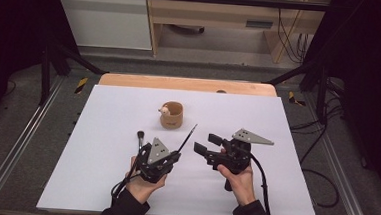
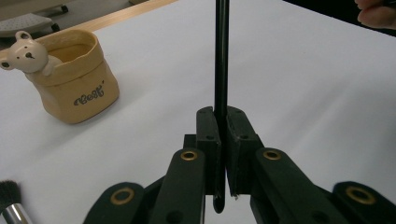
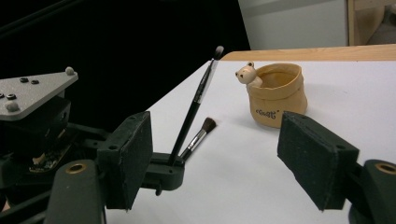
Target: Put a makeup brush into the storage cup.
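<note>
At lower centre of the high view, the left gripper [image 1: 175,155] pinches a thin black brush [image 1: 188,137] that angles up. The right gripper [image 1: 207,144], just beside it, gapes wide with nothing between its jaws. A tan bear pot [image 1: 171,114] stands mid-table with bare white table [image 1: 99,182] all around; a second brush [image 1: 140,138] apparently lies flat at left.

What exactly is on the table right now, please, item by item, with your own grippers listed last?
Table: one, white top with a wooden far edge, centre.
Pot: one, tan, with a small cream bear at its rim, far middle of the table, upright.
Thin brush: one, black handle, clamped in the left gripper, tip pointing up and away.
Second brush: one, dark bristles and silver ferrule, lying on the table beside the left gripper.
Left gripper: one, black, shut on the thin brush.
Right gripper: one, black, open, holding nothing.
</note>
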### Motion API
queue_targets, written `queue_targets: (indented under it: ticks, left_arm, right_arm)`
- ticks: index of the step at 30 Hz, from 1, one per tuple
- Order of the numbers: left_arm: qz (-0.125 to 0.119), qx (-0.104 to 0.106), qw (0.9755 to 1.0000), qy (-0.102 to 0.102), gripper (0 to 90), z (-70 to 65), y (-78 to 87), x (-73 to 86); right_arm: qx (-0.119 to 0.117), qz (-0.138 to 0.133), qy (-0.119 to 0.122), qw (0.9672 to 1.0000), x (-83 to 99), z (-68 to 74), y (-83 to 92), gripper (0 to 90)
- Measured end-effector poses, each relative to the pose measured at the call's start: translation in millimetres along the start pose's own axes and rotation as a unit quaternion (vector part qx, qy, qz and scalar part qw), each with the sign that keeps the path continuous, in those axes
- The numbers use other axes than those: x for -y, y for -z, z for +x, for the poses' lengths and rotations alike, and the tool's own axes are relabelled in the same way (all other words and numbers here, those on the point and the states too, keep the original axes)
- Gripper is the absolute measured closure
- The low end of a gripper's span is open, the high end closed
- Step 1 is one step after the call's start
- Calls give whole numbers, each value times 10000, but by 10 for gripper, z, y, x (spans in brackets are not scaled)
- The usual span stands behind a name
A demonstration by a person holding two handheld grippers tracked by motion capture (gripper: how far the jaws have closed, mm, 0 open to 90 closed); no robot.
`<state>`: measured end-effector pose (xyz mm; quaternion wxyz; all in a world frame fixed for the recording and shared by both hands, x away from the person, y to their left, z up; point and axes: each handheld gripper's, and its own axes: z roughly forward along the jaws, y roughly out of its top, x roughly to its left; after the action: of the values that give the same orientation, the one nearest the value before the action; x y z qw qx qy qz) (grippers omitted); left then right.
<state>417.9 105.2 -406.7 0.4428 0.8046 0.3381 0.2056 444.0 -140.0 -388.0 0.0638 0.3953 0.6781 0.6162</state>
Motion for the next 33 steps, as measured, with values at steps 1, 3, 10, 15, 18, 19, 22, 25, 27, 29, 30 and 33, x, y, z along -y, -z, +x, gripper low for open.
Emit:
queue_targets:
  ticks: [1, 3, 10, 15, 18, 19, 22, 25, 27, 29, 30, 33]
  left_arm:
    - [-17, 11, 10000, 5, 849, -7, -6, -1]
    - [-23, 10, 10000, 9, 849, -23, -12, -9]
    - [-37, 34, 10000, 76, 849, -82, -53, -26]
    - [-38, 34, 9999, 117, 849, -113, -68, -41]
    - [-49, 43, 9999, 121, 849, -128, -75, -47]
    - [-47, 42, 9999, 123, 849, -135, -78, -47]
    - [-48, 46, 9999, 134, 849, -153, -86, -47]
    - [-59, 55, 9999, 150, 849, -171, -93, -49]
    - [-58, 66, 9998, 158, 849, -183, -97, -50]
    - [-59, 70, 9998, 152, 849, -195, -102, -51]
    - [-50, 75, 9998, 152, 849, -201, -103, -52]
    - [-61, 78, 9998, 160, 849, -219, -110, -51]
  right_arm:
    - [1, -9, -28, 10000, 8, 0, -14, 287]
    - [-24, -6, -68, 10000, 18, -2, -31, 296]
    - [-70, -50, -267, 9996, 58, 9, -98, 334]
    - [-54, -83, -375, 9992, 73, 25, -132, 380]
    - [-46, -129, -423, 9990, 76, 29, -144, 420]
    - [-50, -156, -417, 9990, 78, 25, -148, 433]
    - [-62, -178, -481, 9987, 82, 23, -157, 477]
    - [-90, -231, -562, 9981, 91, 19, -164, 521]
    - [-114, -240, -570, 9980, 94, 15, -165, 535]
    - [-111, -293, -618, 9976, 102, 9, -171, 585]
    - [-111, -293, -618, 9976, 102, 9, -171, 585]
    - [-143, -307, -723, 9968, 100, 3, -167, 638]
